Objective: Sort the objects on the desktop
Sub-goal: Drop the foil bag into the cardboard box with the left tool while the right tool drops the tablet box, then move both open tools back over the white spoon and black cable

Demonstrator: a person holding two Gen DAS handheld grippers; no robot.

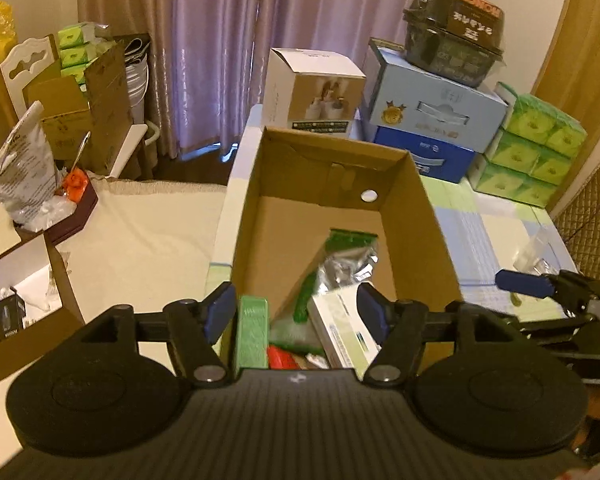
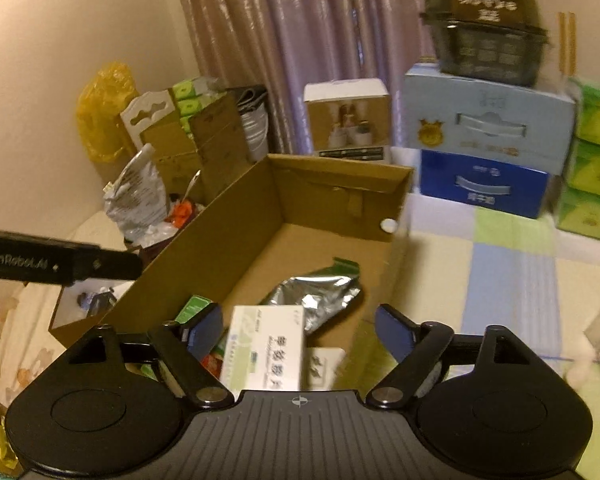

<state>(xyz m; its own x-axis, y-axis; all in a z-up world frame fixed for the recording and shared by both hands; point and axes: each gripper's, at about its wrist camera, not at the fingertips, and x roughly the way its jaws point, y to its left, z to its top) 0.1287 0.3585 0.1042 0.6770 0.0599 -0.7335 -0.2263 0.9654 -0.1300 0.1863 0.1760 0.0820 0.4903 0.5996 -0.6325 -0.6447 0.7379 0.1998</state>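
Left gripper (image 1: 296, 308) spread, empty, over cardboard box (image 1: 416, 200) | right gripper (image 2: 300, 330) likewise spread | white medicine box (image 2: 266, 350) and foil pouch (image 2: 320, 300) inside (lower contents hidden by gripper bodies)

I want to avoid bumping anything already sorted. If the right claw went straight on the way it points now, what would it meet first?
Most likely the white medicine box in the cardboard box, right ahead between the open right claw tips. The silver foil pouch lies just beyond. Depth is hard to judge.
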